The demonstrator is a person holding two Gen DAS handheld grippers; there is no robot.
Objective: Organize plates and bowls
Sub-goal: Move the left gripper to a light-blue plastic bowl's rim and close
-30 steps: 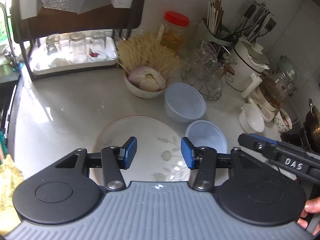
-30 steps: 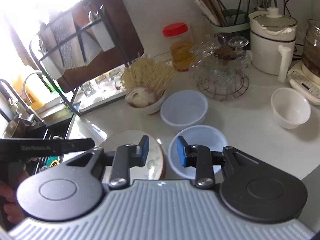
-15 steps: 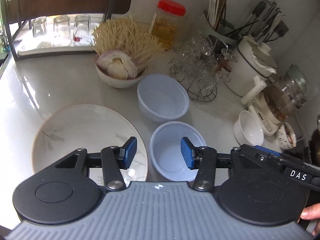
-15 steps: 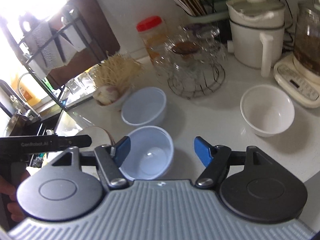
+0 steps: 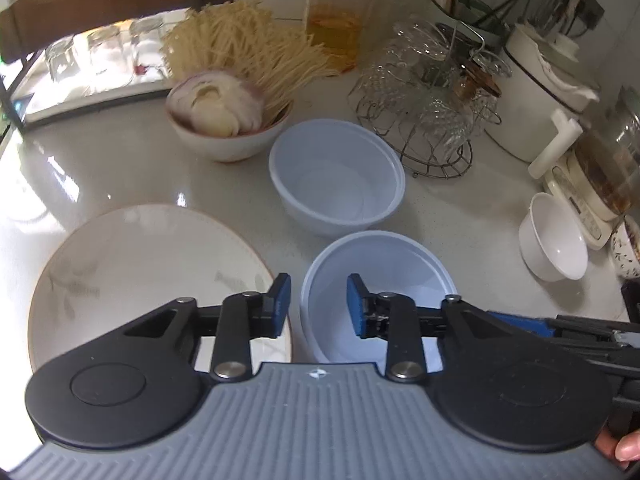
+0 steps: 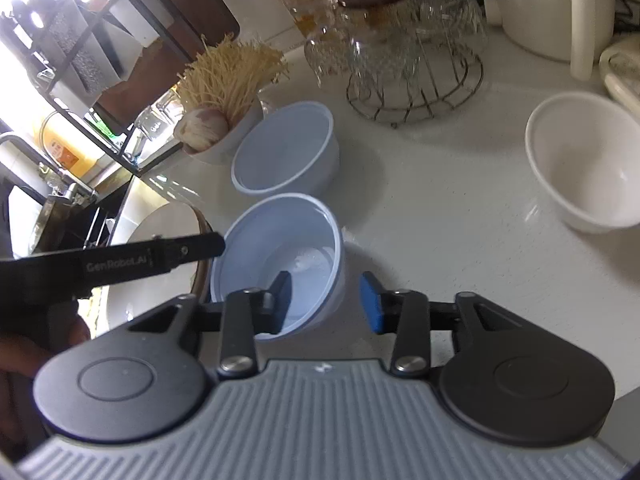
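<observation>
Straddling the near blue bowl (image 6: pixel 280 256) beside the plate (image 5: pixel 132 264), my left gripper (image 5: pixel 318 304) and right gripper (image 6: pixel 326 302) have just been closing on opposite rims, neither pinching yet.

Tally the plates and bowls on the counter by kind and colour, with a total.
Pale blue bowls: 2, the near blue bowl and the far blue bowl
Empty white bowls: 1, the white bowl
Bowls holding food: 1, the food bowl
Plates: 1, the white plate
Total: 5
</observation>
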